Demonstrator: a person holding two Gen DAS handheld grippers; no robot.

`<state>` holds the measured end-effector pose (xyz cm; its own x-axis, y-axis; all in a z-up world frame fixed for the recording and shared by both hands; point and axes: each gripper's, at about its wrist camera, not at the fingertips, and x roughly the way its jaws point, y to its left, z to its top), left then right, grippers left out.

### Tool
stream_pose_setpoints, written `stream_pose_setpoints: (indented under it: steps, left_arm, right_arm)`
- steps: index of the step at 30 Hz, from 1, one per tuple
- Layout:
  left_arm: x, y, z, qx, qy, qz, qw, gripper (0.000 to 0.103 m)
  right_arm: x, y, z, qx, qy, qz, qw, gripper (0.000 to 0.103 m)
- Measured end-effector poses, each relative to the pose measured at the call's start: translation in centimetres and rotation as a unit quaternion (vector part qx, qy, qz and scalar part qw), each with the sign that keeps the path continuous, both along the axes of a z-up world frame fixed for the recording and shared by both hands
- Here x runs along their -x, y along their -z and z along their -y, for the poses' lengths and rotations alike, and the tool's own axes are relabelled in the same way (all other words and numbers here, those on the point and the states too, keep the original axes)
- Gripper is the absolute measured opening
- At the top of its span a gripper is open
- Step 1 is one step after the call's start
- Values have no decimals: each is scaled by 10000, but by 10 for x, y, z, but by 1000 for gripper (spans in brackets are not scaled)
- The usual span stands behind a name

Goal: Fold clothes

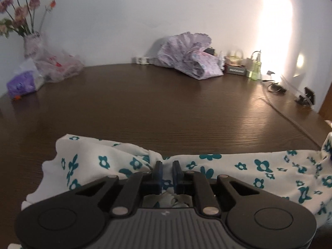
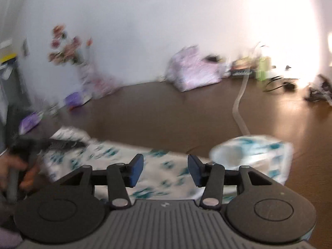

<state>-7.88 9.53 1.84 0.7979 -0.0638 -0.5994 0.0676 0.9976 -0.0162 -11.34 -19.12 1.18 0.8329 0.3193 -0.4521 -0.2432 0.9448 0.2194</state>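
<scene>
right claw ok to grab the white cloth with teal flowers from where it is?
Probably yes. The right claw stands open with the white teal-flowered cloth directly below and ahead; nothing lies between. The picture is blurred, so contact is unclear.

Both tools look alike: a grey ribbed body with a small pale mark at its front edge, two round black discs at the sides, and black linkage arms pinned with silver rivets. The left gripper (image 1: 167, 169) ends in dark blue pads on black blocks. The right gripper (image 2: 165, 169) carries brighter blue pads (image 2: 137, 171). At the blurred left edge of the right view, a hand (image 2: 12, 167) seems to wear a thin bangle.
</scene>
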Motion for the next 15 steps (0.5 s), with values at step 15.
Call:
stream_pose_setpoints:
  steps: [15]
  left_arm:
    - [8, -28, 13, -62, -174, 104, 9998, 43]
  right_arm:
    - [27, -18, 109, -986, 1628, 65, 9817, 55]
